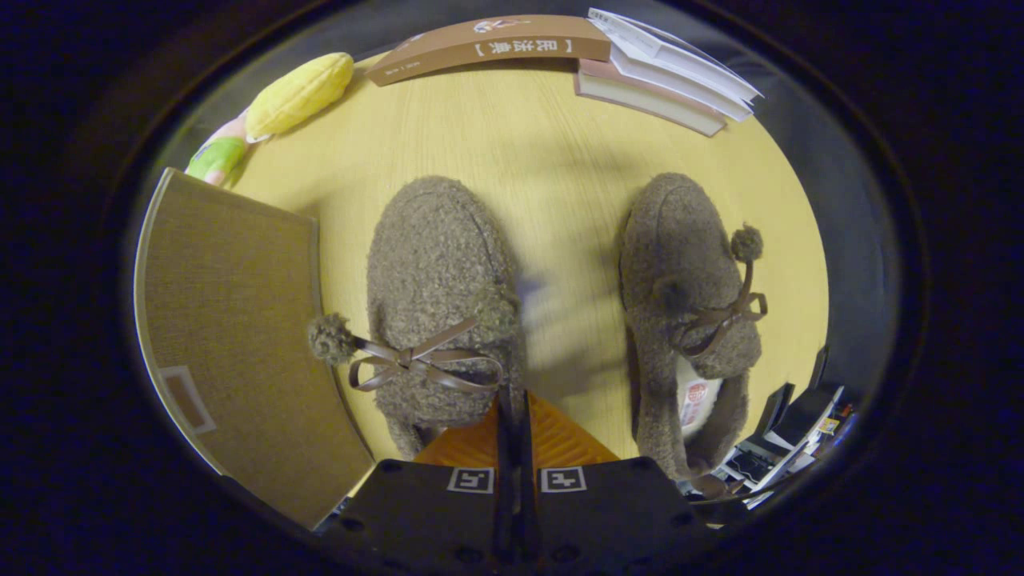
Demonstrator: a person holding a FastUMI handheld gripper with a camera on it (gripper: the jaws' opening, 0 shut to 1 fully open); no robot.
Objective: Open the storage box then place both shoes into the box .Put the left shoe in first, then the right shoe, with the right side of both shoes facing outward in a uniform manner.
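Note:
Two fuzzy brown shoes with ribbon bows and pompoms lie on the round yellow wooden table (552, 136), toes pointing away from me. One shoe (436, 264) is just ahead of my fingers, its heel hidden under them. The other shoe (688, 264) lies to the right, its opening showing. A brown fabric storage box (232, 320) stands left of the nearer shoe with its lid down. My gripper (512, 404) is shut, fingers pressed together over the rear of the nearer shoe, with nothing seen between them.
A brown book (488, 44) and a stack of books and papers (664, 76) lie at the table's far edge. A yellow plush toy (296, 92) rests at the far left edge. Dark clutter (792, 440) sits off the table beyond the right shoe's heel.

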